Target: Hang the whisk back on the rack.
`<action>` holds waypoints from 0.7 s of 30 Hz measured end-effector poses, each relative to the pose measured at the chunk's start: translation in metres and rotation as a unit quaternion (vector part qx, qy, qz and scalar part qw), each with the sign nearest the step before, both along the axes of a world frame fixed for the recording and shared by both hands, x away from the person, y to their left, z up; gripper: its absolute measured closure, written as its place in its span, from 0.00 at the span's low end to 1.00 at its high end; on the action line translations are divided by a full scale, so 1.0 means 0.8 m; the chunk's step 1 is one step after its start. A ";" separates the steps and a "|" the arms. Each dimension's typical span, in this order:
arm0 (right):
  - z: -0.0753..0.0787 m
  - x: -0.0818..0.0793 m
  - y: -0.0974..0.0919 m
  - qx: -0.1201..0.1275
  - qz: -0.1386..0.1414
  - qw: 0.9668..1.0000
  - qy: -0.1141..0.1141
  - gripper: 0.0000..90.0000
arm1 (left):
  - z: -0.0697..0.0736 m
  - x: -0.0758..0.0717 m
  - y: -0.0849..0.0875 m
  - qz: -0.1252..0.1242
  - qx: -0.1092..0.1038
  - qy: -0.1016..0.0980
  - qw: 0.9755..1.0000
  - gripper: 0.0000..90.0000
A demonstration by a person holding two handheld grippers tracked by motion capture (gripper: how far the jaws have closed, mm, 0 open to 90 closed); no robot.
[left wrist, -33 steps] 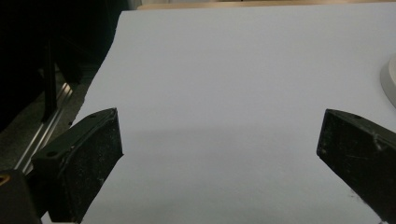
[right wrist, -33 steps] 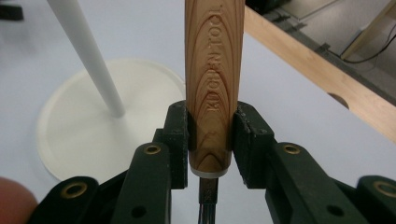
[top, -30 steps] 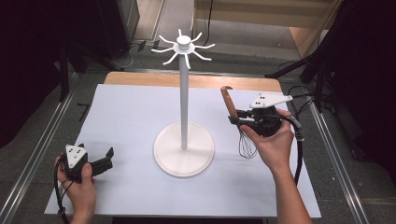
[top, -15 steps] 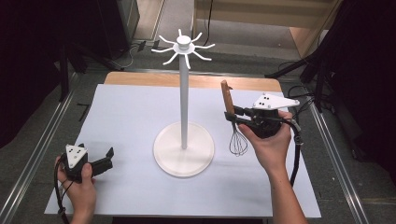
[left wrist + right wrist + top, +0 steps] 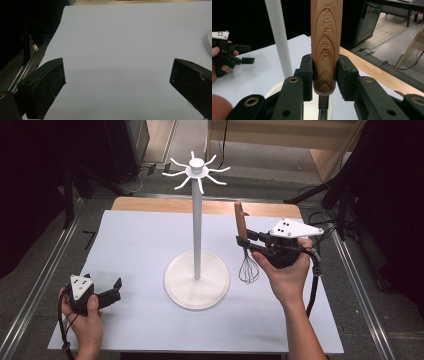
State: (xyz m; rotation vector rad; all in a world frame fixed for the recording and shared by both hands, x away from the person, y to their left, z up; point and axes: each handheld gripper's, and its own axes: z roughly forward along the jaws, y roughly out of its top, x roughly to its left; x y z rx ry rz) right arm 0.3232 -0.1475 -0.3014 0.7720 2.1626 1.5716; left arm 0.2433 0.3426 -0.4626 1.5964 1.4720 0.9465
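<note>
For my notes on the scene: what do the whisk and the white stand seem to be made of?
Whisk: handle looks like wood with visible grain and engraved letters; the loops look like thin metal wire, dark here. Stand: smooth, matte white, possibly painted metal or plastic; the look leaves it open.

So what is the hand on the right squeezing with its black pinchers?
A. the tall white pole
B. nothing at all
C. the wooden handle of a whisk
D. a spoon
C. In the right gripper view the right gripper has its two black jaws pressed against both sides of the whisk on its wooden handle, with the wire end hanging below in the high view.
</note>
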 end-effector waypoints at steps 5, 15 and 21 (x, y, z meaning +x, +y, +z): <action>0.006 -0.003 0.004 0.006 0.003 1.000 -0.008 0.78 | 0.000 0.000 0.000 0.000 0.000 0.000 1.000 0.01; 0.019 -0.007 0.008 0.029 0.010 0.999 -0.018 0.78 | 0.000 0.000 0.000 0.000 0.000 0.000 1.000 0.01; 0.027 -0.009 0.011 0.038 0.015 0.999 -0.024 0.78 | 0.000 0.000 0.000 -0.001 -0.001 0.000 1.000 0.01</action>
